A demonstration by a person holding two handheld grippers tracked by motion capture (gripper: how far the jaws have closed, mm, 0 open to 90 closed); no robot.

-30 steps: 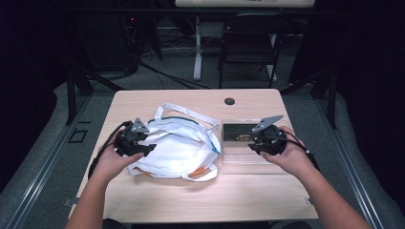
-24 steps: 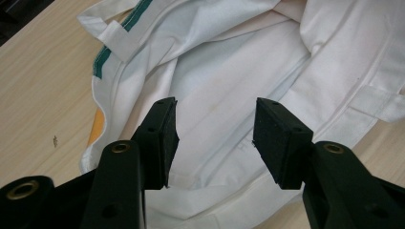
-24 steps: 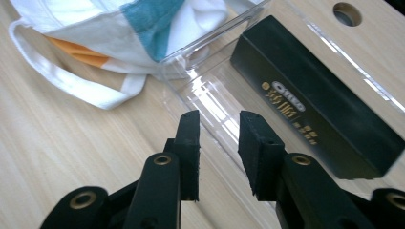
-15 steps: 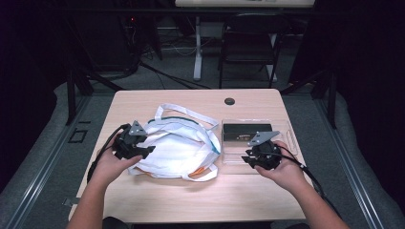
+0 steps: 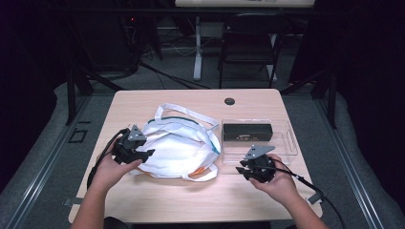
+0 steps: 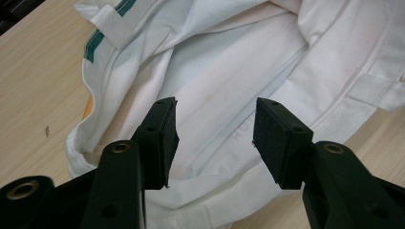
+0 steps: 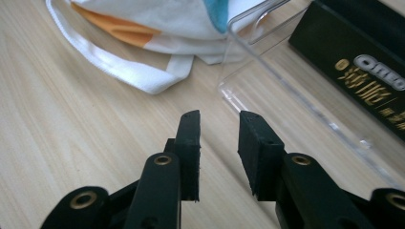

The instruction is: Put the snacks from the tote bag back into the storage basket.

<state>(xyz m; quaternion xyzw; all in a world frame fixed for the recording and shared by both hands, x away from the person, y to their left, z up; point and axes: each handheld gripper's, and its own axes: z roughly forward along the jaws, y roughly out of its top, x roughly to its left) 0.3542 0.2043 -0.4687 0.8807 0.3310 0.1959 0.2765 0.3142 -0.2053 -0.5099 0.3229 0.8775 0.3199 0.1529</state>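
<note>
Pale wooden tabletop [image 5: 157,200] is seen carrying a crumpled white cloth tote bag [image 5: 179,148] at frame centre, over which the left gripper [image 6: 212,138] is held unclenched, while the right gripper [image 7: 218,143], likewise released, is held by a clear plastic tray [image 5: 286,148].

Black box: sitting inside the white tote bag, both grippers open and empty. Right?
Not quite. The black box lies in the clear plastic tray, beside the white tote bag, as the high view shows. The rest holds: left gripper and right gripper are open and empty.
</note>
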